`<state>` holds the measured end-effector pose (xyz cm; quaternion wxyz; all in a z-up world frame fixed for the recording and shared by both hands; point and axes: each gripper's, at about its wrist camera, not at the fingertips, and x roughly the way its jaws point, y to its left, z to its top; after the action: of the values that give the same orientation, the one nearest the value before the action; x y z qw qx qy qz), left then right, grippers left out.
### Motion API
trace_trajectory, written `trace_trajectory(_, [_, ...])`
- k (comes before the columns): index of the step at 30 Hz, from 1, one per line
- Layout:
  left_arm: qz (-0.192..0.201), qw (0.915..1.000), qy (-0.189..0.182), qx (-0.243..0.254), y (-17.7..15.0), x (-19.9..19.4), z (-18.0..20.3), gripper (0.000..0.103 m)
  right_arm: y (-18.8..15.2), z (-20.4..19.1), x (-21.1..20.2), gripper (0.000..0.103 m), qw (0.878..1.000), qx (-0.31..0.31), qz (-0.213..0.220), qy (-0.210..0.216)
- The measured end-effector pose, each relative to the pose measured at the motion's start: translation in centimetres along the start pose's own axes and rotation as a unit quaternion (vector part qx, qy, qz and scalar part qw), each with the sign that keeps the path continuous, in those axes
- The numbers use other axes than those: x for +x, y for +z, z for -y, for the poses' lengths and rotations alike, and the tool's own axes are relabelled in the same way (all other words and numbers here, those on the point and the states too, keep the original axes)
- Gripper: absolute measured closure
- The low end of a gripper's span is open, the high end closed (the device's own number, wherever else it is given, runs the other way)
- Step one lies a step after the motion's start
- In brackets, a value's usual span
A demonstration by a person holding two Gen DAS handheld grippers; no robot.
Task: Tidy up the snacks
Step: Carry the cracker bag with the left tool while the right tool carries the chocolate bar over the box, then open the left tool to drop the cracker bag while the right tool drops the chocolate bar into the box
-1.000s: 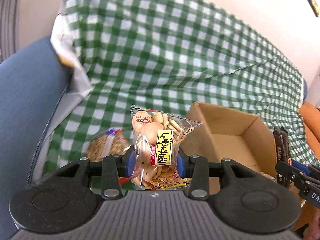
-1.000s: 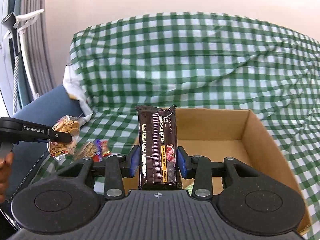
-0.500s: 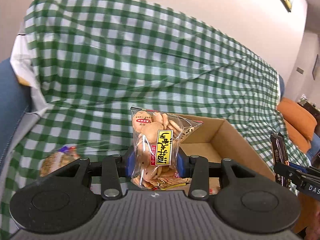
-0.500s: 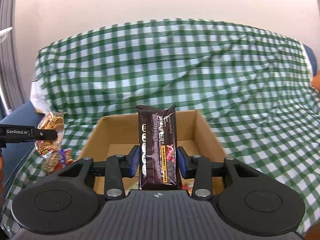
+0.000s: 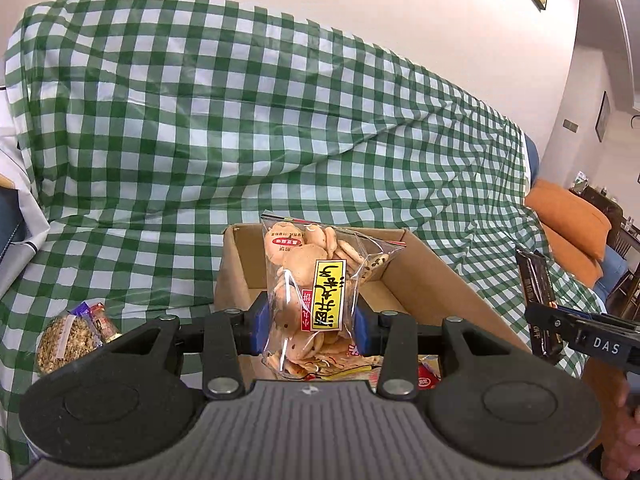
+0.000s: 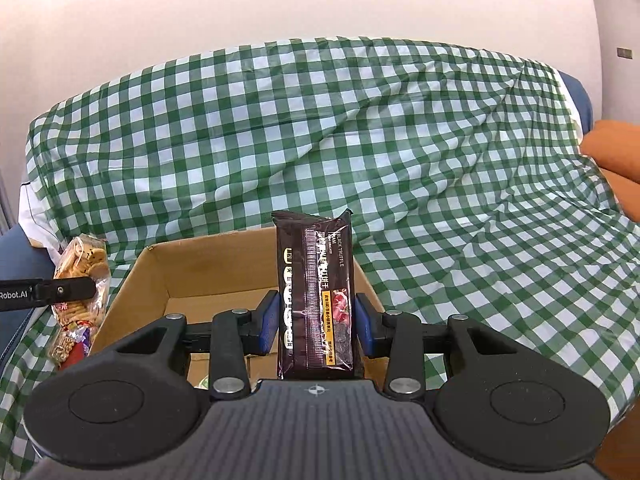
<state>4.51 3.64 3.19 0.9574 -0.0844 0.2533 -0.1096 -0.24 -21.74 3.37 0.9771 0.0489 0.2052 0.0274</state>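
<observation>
My left gripper [image 5: 308, 326] is shut on a clear bag of round biscuits [image 5: 310, 280] with a yellow label, held upright over the near left part of an open cardboard box [image 5: 440, 276]. My right gripper [image 6: 316, 322] is shut on a dark brown snack packet [image 6: 316, 292], upright above the near right side of the same box [image 6: 148, 276]. In the left wrist view the dark packet [image 5: 536, 292] shows at the right. The right wrist view has the biscuit bag [image 6: 84, 276] at its left. Some wrappers [image 5: 428, 372] lie in the box's near end.
A green checked cloth [image 5: 240, 120] covers the sofa under and behind the box. A bag of brown snacks [image 5: 68, 340] with a small red wrapper lies on the cloth left of the box. An orange cushion [image 5: 568, 216] sits at the right. A hand [image 5: 624, 436] shows at the lower right.
Both views have swung right: the box slid from the right of each picture toward the middle. The blue sofa arm left the left wrist view. Both grips stayed the same.
</observation>
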Motion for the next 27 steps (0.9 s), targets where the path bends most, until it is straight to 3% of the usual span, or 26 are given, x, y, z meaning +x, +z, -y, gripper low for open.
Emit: trace_trajectory(27, [0.003, 0.9997, -0.021, 0.012, -0.1, 0.2, 0.4, 0.058, 0.0, -1.6, 0.6, 0.062, 1.000, -0.011, 0.001, 0.002])
